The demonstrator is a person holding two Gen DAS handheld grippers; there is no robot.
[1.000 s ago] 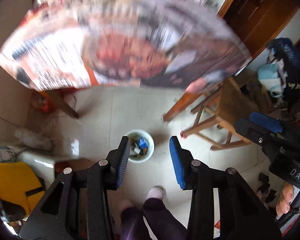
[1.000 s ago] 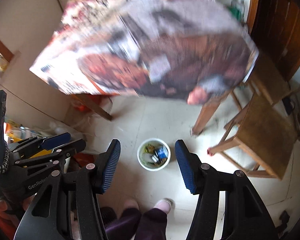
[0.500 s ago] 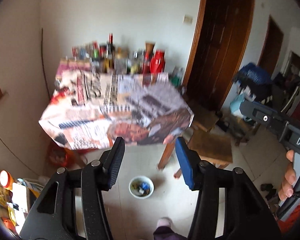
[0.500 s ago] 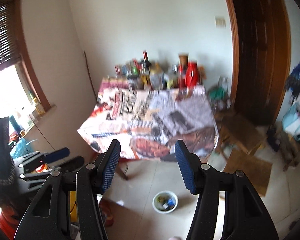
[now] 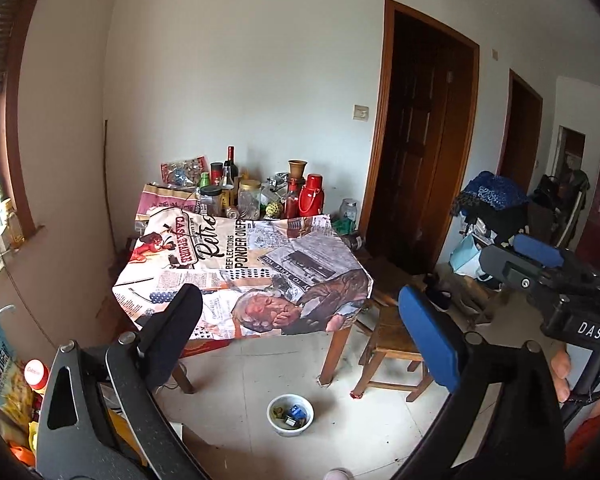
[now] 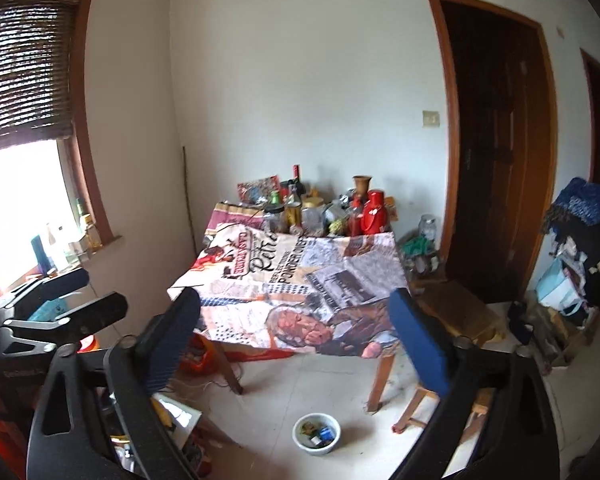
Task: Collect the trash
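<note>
A white bowl (image 5: 290, 415) holding several small pieces of trash stands on the tiled floor in front of the table; it also shows in the right wrist view (image 6: 316, 434). My left gripper (image 5: 300, 340) is open and empty, held high and well back from the table. My right gripper (image 6: 296, 344) is open and empty too, at a similar height. The right gripper's body shows at the right of the left wrist view (image 5: 540, 276); the left gripper's body shows at the left of the right wrist view (image 6: 60, 312).
A table (image 5: 236, 264) under a newspaper-print cloth carries several bottles, jars and a red flask (image 5: 313, 196) at its back. A wooden stool (image 5: 392, 340) stands right of it. Clutter lies along the left wall and by the dark doors (image 5: 424, 152).
Both grippers have tilted up and drawn back from looking down at the bowl; the whole table and room have come into view. Both stayed open.
</note>
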